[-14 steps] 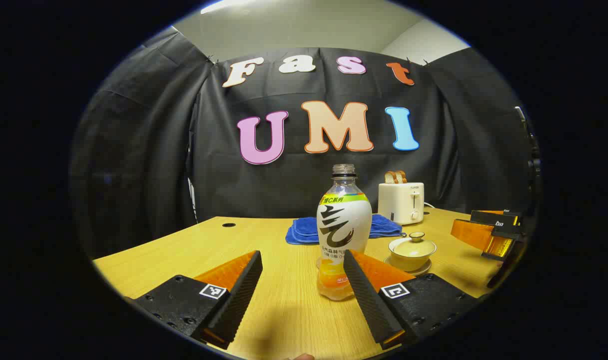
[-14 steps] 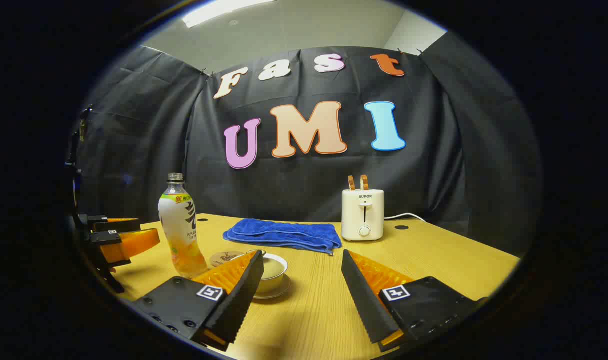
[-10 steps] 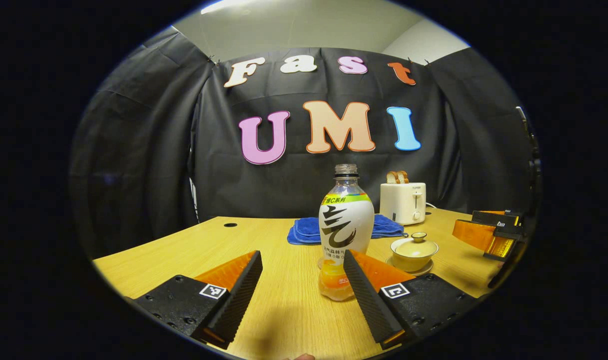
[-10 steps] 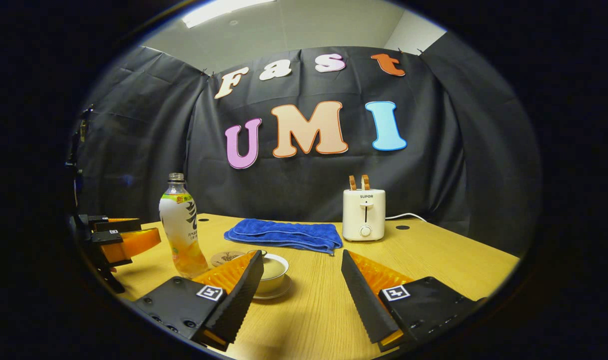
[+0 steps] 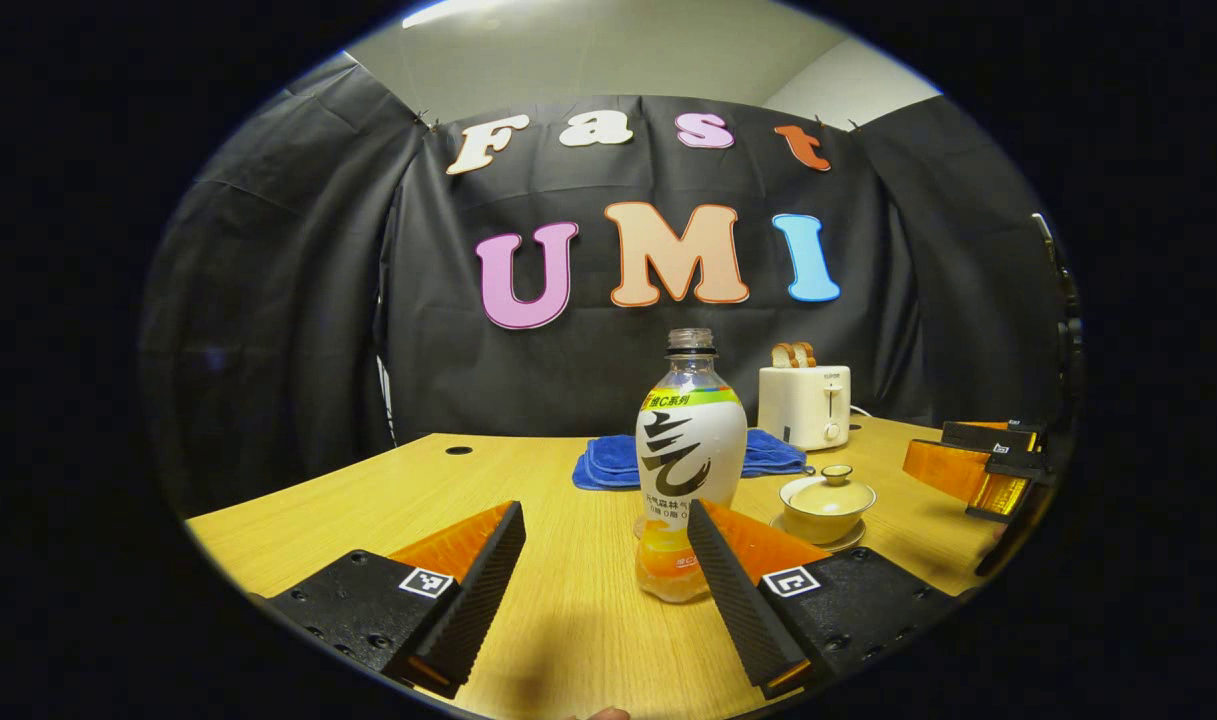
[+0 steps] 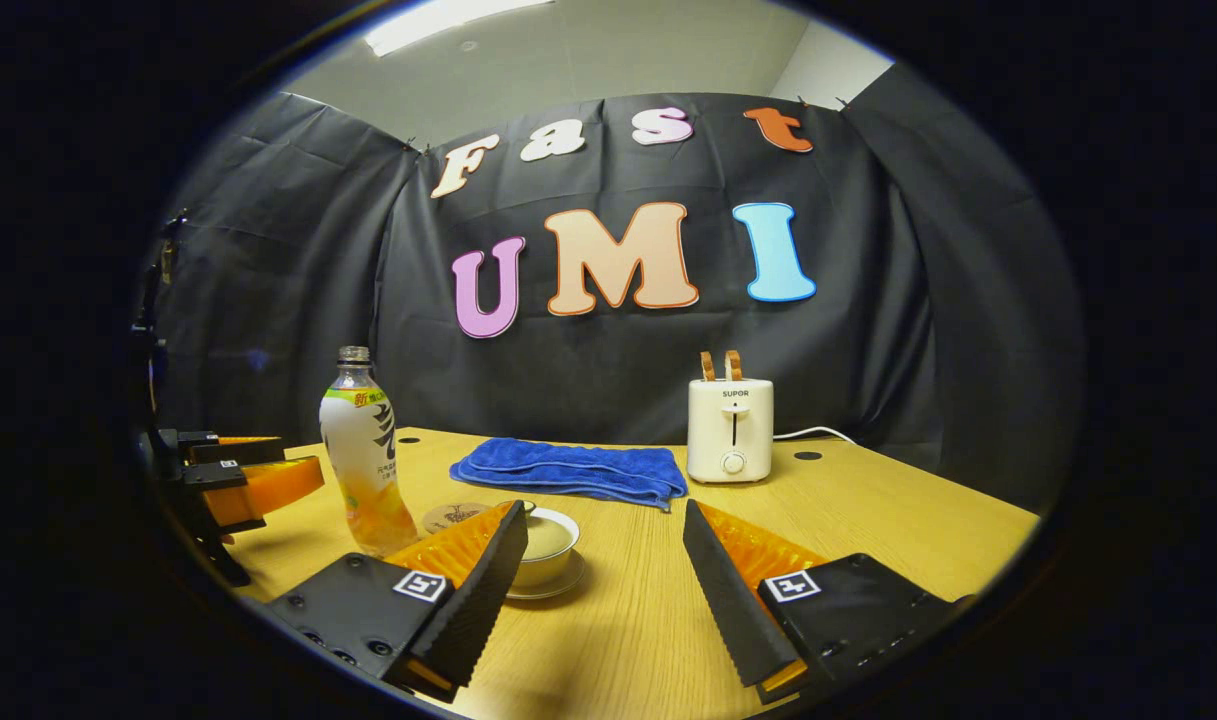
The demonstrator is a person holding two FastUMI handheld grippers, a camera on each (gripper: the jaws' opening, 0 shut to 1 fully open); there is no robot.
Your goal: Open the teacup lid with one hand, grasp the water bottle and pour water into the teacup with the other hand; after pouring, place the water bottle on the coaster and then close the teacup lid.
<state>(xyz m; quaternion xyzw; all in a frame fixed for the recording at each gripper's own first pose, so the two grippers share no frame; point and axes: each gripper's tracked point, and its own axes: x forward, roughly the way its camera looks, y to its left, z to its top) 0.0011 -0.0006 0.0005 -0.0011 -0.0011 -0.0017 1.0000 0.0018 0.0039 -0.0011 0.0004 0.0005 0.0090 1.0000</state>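
Observation:
An uncapped bottle (image 5: 690, 450) with a white label and orange liquid at the bottom stands upright on the wooden table (image 5: 388, 500). My left gripper (image 5: 603, 575) is open just in front of it, its right finger partly covering the bottle's base. A pale yellow lidded teacup (image 5: 827, 495) on a saucer sits to the bottle's right. In the right gripper view the bottle (image 6: 366, 455) stands at left, a round coaster (image 6: 450, 517) lies beside it, and the teacup (image 6: 548, 540) peeks out behind the left finger of my open right gripper (image 6: 603, 575).
A folded blue towel (image 6: 568, 470) lies behind the teacup, and a white toaster (image 6: 730, 428) with two bread slices stands at the back right. The other gripper (image 6: 238, 480) hovers at the left edge of the right gripper view; the right one (image 5: 978, 465) appears at the far right of the left gripper view.
Almost nothing has changed; both views drift very slightly, and both grippers stay open.

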